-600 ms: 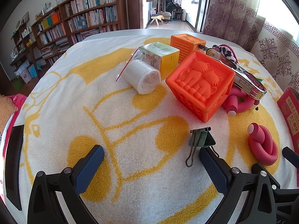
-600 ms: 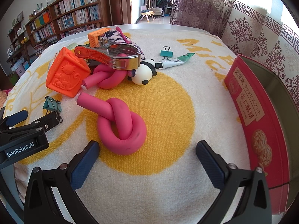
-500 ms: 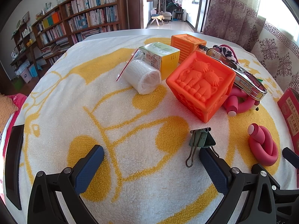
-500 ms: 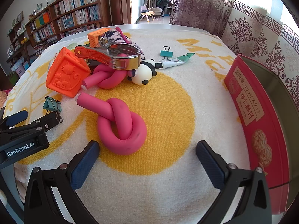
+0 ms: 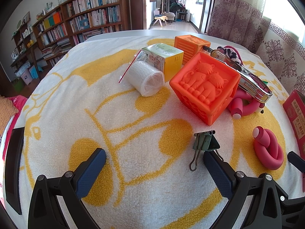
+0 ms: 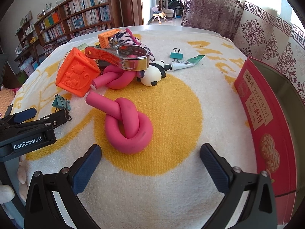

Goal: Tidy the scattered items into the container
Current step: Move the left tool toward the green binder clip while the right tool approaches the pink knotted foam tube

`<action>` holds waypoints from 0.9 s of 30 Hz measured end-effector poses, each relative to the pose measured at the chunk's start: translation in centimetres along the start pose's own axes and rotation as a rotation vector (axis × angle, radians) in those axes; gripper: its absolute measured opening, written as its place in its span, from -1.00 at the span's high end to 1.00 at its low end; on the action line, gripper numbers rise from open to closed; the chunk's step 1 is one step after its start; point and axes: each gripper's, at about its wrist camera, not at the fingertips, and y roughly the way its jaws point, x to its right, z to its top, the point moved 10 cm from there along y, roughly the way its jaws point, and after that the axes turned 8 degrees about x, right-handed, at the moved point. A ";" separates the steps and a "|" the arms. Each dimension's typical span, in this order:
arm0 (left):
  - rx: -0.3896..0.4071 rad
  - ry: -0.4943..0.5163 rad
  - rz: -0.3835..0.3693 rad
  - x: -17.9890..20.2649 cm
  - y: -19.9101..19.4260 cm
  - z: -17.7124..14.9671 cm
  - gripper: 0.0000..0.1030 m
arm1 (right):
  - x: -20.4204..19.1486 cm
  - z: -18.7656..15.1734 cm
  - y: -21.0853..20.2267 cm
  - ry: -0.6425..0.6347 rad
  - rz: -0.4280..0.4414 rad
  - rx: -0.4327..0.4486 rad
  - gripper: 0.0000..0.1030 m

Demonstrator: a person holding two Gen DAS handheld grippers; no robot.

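Two grippers sit low over the terry towel [image 5: 133, 133] with jaws spread wide and holding nothing: your left gripper [image 5: 154, 169] has a dark-green metal binder clip [image 5: 205, 145] just past its right pad at 1 o'clock, your right gripper [image 6: 150, 160] faces the knotted pink foam roller [image 6: 129, 126] at 12 o'clock. Embossed orange rubber block [image 6: 76, 75], chrome spring clamp [image 6: 122, 57] and glossy panda figure [image 6: 154, 74] cluster at 11 o'clock; the red tin container [image 6: 266, 126] stands at 3 o'clock.

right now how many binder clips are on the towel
2. One dark green binder clip lies beside the big orange block; a teal binder clip sits far back by the tube. The pile may hide more.
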 end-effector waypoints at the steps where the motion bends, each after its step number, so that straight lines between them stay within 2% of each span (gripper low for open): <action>1: 0.000 -0.001 -0.001 0.0 0.0 0.0 -1.00 | 0.0 0.1 -0.2 0.017 0.018 0.008 -1.00; 7: 0.035 -0.037 -0.051 -0.1 -0.8 0.2 -1.00 | 1.1 0.8 -1.6 0.180 0.143 0.086 -0.99; 11: 0.094 0.003 -0.063 0.9 -2.4 0.6 -1.00 | 0.7 1.3 -2.1 0.176 0.165 0.117 -0.98; 14: 0.106 0.040 -0.094 2.3 -2.9 1.1 -1.00 | 0.6 1.6 -2.1 0.171 0.176 0.131 -0.96; 17: 0.095 0.054 -0.103 3.1 -2.7 1.1 -1.00 | 0.8 1.7 -2.2 0.177 0.188 0.140 -0.79; 19: 0.081 0.045 -0.103 3.1 -2.2 1.3 -1.00 | 1.0 1.8 -2.3 0.185 0.196 0.149 -0.49; 20: 0.074 0.040 -0.099 3.0 -2.0 1.3 -0.99 | 1.1 1.8 -2.4 0.188 0.199 0.152 -0.42; 21: 0.067 0.039 -0.090 3.1 -1.8 1.3 -0.96 | 1.2 1.8 -2.4 0.192 0.199 0.155 -0.32; 22: 0.058 0.038 -0.085 3.1 -1.5 1.3 -0.80 | 1.3 1.9 -2.4 0.197 0.198 0.159 -0.28; 23: 0.045 0.034 -0.086 3.2 -1.1 1.3 -0.54 | 1.5 1.9 -2.5 0.203 0.195 0.164 -0.27; 25: 0.018 0.014 -0.097 3.3 -0.7 0.7 -0.22 | 1.8 2.0 -2.6 0.212 0.188 0.175 -0.21; 27: 0.029 0.018 -0.092 3.6 -0.8 0.9 -0.22 | 1.8 2.2 -2.7 0.210 0.189 0.181 -0.15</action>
